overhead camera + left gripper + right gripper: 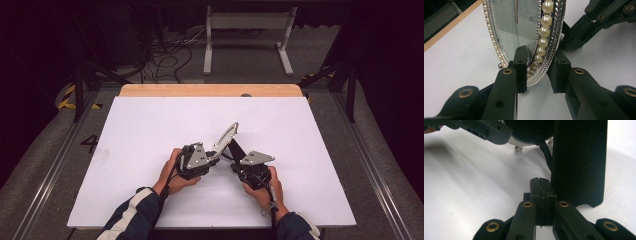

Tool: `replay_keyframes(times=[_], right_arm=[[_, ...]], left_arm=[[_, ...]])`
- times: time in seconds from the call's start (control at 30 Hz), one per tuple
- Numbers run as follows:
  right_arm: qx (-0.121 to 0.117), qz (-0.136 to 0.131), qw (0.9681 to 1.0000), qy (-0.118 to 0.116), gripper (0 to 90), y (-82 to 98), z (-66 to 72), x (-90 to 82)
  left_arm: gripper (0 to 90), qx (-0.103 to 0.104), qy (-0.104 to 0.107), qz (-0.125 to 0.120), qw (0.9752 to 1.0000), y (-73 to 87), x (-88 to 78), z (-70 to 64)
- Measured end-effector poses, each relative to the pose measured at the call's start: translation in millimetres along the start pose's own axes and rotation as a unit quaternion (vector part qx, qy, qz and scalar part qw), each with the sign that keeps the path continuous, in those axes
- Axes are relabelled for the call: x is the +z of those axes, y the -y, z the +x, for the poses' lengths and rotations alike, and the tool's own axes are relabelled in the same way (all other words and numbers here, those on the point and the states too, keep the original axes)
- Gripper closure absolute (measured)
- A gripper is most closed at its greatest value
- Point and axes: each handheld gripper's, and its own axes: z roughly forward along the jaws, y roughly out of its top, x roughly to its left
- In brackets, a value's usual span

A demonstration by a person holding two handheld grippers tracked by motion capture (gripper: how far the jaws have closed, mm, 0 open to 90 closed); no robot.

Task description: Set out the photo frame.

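A dim room with cables on the floor and a pale metal stand lay behind the white table, whose far edge was a strip of bare wood.

Near the middle of that table stood an oval picture frame, tilted and propped on a black easel back. Its rim was silver-coloured metal with a braided pattern, a row of pearl-like beads set into it, and a finer beaded line along the inner edge. The face was glass or a mirror, smooth and reflective. A small ball foot touched the table beneath the rim.

The left gripper straddled the lower rim of the frame, 1 pad against the glass face and the other just behind the back, so it looked to be pinching the rim; whether both pads pressed firmly I could not tell for sure. The right gripper had its 2 jaws pressed together on nothing, lying just beside the lower edge of the easel back.

By my judgement the frame would be stiff, fairly light and fragile: the glass could crack, the beads could chip, and polished metal slips under hard pads. The rim was the sound place to hold it, low down and with gentle pressure, while the hinged easel back would likely swing if pushed.
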Motion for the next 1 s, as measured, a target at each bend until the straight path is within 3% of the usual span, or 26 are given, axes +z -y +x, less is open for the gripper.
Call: replay_keyframes(times=[0.33, 0.4, 0.5, 0.6, 0.7, 0.77, 0.87, 1.0], right_arm=[[-0.002, 0.003, 1.0, 0.0, 90.0, -0.4, -1.2, -0.1], [-0.003, 0.004, 1.0, 0.001, 90.0, -0.2, -1.5, 0.2], [-0.004, 0.006, 1.0, 0.0, 90.0, 0.5, -2.2, 0.3], [-0.003, 0.004, 1.0, 0.001, 90.0, 0.7, -1.8, 0.9], [-0.003, 0.004, 1.0, 0.002, 90.0, 0.6, -1.5, 0.8], [-0.002, 0.008, 1.0, 0.003, 90.0, 0.3, -1.3, 0.9], [-0.001, 0.022, 0.9997, 0.006, 90.0, 0.4, -0.6, 1.2], [-0.001, 0.026, 0.9996, 0.006, 90.0, 0.3, -1.0, 1.0]], left_arm=[[68.0, -0.02, 0.015, -0.009, 0.9996, 2.9, 3.3, 3.0], [58.9, -0.023, 0.022, -0.001, 0.9995, 5.0, 7.1, 3.3], [59.8, -0.029, 0.019, 0.0, 0.9994, 6.0, 9.0, 4.3], [54.3, -0.028, 0.002, 0.02, 0.9994, 8.1, 14.7, 4.4], [57.4, -0.036, -0.006, 0.019, 0.9992, 10.0, 17.1, 5.1], [60.4, -0.031, -0.003, 0.021, 0.9993, 10.5, 16.9, 5.4], [64.5, -0.012, -0.019, 0.024, 0.9995, 9.8, 16.9, 2.0], [67.3, 0.0, -0.025, 0.028, 0.9993, 9.1, 15.3, 0.3]])
